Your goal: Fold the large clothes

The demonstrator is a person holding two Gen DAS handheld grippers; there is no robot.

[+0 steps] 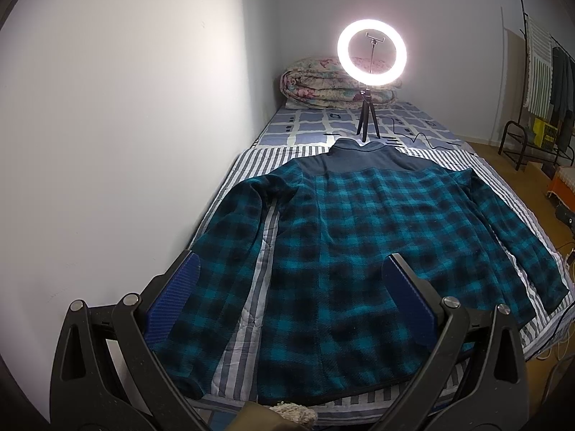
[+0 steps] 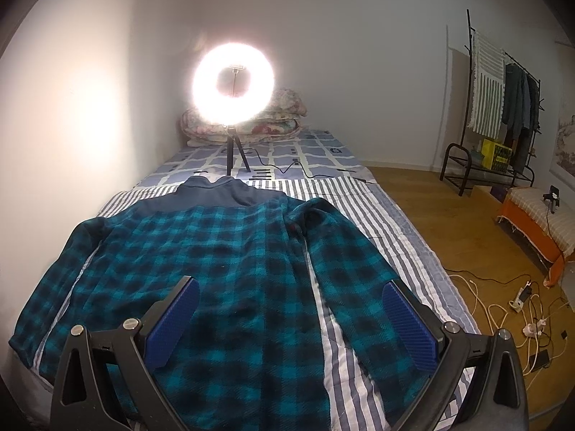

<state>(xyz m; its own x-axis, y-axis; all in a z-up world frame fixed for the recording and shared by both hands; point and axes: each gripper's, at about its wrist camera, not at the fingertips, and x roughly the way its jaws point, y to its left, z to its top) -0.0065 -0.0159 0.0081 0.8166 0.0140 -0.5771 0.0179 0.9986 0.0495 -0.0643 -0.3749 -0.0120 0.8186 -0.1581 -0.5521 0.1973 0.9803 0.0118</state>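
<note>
Hovering wide open over a plaid jacket (image 1: 359, 237) spread flat on the striped bed (image 1: 503, 194).
Left gripper (image 1: 291, 287) and right gripper (image 2: 291, 309) grip nothing; the jacket lies below and ahead of both finger pairs, collar farthest, near the ring light (image 1: 372, 54).

Plain pale walls (image 2: 359, 54) meeting in a corner behind the bed (image 2: 388, 208). Striped cover over the near part, blue-and-white checked sheet (image 2: 316, 147) beyond. Lit ring light (image 1: 372, 54) on a small tripod, standing on the checked sheet. Folded floral quilt (image 1: 323, 86) against the far wall. Wooden floor (image 2: 431, 222) to the right, with clothes rack (image 2: 503, 107), orange-covered bench (image 2: 535, 222), loose cables (image 2: 503, 305).
</note>
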